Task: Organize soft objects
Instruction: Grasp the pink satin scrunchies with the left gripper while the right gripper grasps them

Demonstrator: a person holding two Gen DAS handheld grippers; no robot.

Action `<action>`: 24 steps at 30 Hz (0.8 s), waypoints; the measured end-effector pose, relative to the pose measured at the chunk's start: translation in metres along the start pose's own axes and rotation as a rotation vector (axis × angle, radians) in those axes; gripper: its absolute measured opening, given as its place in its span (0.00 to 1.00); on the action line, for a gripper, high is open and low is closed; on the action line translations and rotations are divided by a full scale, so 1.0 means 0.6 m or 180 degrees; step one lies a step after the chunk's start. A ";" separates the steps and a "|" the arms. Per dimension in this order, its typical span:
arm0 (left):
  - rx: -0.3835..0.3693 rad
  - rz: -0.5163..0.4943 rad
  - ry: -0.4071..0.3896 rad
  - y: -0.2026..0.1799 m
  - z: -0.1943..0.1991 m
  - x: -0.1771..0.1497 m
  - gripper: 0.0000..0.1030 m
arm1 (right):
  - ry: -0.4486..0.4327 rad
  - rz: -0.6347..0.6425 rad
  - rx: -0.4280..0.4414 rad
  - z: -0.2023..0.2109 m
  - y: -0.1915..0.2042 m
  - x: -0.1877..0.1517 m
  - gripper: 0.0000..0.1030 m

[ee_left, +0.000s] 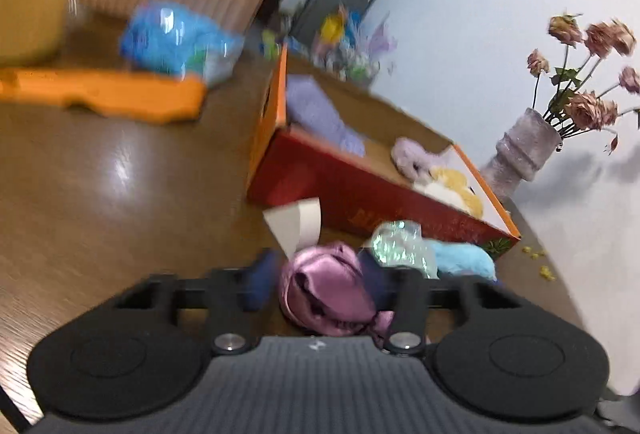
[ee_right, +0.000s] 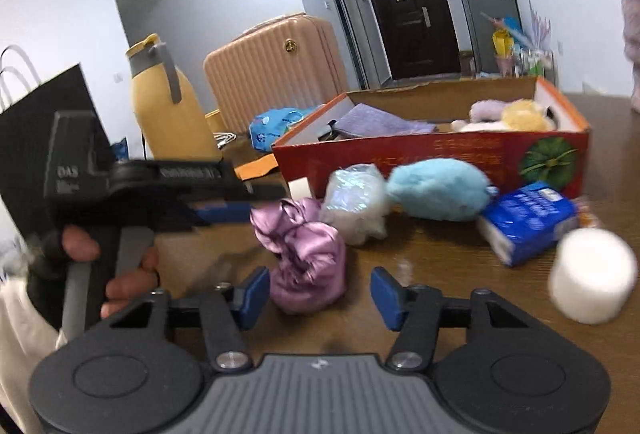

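Note:
A pink satin pouch [ee_left: 320,290] [ee_right: 308,266] stands on the brown table in front of the red cardboard box [ee_left: 360,190] [ee_right: 400,154]. My left gripper [ee_left: 318,280] [ee_right: 256,202] comes in from the left and is shut on the pouch's knotted top; the cloth fills the gap between its pads. My right gripper [ee_right: 320,296] is open around the pouch's lower body, with a gap at the right pad. Behind the pouch lie an iridescent wrapped bundle [ee_right: 356,202] and a light blue plush [ee_right: 436,190]. The box holds a purple cloth and plush toys.
A blue tissue pack [ee_right: 528,222] and a white roll [ee_right: 592,274] lie to the right. A yellow jug [ee_right: 168,114], a black bag [ee_right: 40,122] and a pink suitcase [ee_right: 272,66] stand at the back left. A vase [ee_left: 520,150] of flowers stands beside the box.

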State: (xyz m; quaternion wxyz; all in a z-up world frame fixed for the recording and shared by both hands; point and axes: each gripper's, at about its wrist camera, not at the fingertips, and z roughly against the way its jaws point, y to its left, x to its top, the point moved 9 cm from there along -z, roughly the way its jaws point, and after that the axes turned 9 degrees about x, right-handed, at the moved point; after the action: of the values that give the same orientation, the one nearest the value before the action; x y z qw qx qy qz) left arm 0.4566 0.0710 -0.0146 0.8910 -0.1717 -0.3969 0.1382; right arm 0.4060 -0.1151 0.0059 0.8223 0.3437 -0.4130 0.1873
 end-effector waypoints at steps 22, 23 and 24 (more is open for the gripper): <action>-0.0252 -0.0394 0.0030 -0.086 0.165 -0.180 0.47 | 0.0015 -0.0191 -0.0086 0.123 -0.030 -0.083 0.31; -0.0260 -0.0418 -0.0032 -0.089 0.167 -0.174 0.54 | -0.0024 -0.0179 -0.0058 0.128 -0.028 -0.079 0.33; -0.0246 -0.0437 -0.0097 -0.092 0.166 -0.170 0.57 | -0.0074 -0.0194 -0.0023 0.130 -0.027 -0.074 0.35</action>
State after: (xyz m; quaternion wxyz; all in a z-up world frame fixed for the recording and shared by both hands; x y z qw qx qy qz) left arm 0.3217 0.0018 0.0034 0.8849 -0.1762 -0.4263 0.0639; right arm 0.3466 -0.1836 -0.0035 0.8240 0.3553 -0.4125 0.1566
